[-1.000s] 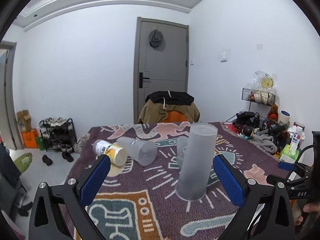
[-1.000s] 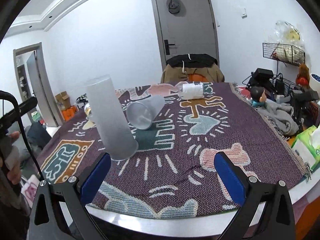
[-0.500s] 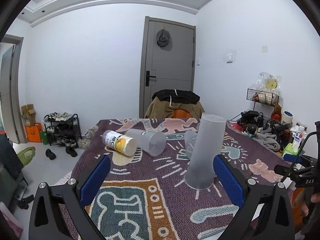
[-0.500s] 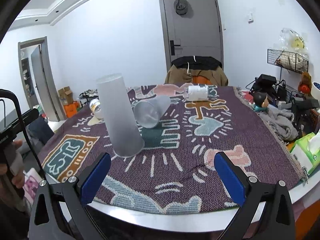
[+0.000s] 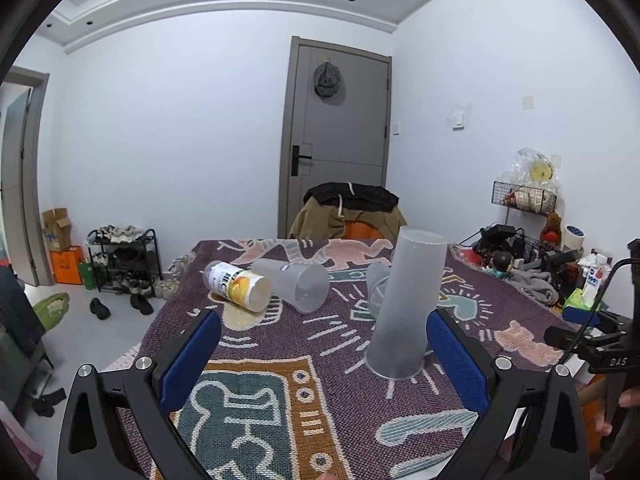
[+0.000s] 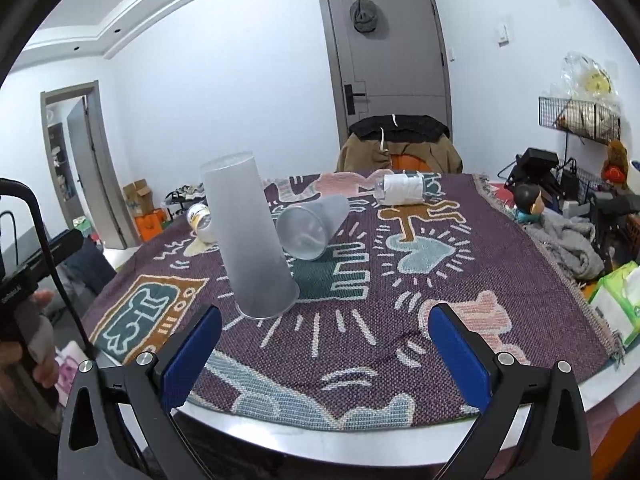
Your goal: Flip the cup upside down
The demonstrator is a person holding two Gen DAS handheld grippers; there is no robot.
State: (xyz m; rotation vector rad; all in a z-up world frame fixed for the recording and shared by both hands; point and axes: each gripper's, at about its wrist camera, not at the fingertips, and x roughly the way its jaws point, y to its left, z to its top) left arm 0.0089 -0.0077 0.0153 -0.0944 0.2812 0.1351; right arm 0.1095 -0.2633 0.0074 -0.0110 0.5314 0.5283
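Observation:
A tall frosted plastic cup [image 5: 404, 304] stands upside down, wide rim on the patterned cloth; it also shows in the right wrist view [image 6: 250, 240]. A shorter frosted cup [image 5: 292, 284] lies on its side behind it, and another frosted cup [image 6: 312, 226] lies on its side with its mouth toward the right camera. My left gripper [image 5: 322, 354] is open and empty, held back from the tall cup, which stands just inside its right pad. My right gripper [image 6: 324, 352] is open and empty near the table's front edge, the tall cup ahead to its left.
A yellow-labelled bottle [image 5: 238, 286] lies on its side at the left. A white-labelled bottle [image 6: 400, 188] lies at the far side. A chair with clothes [image 6: 400, 144] stands behind the table. Clutter and a tissue pack [image 6: 616, 300] sit at the right edge.
Both grippers have drawn back and risen from the table, open all the while. The tall cup stays standing upside down and looks farther away.

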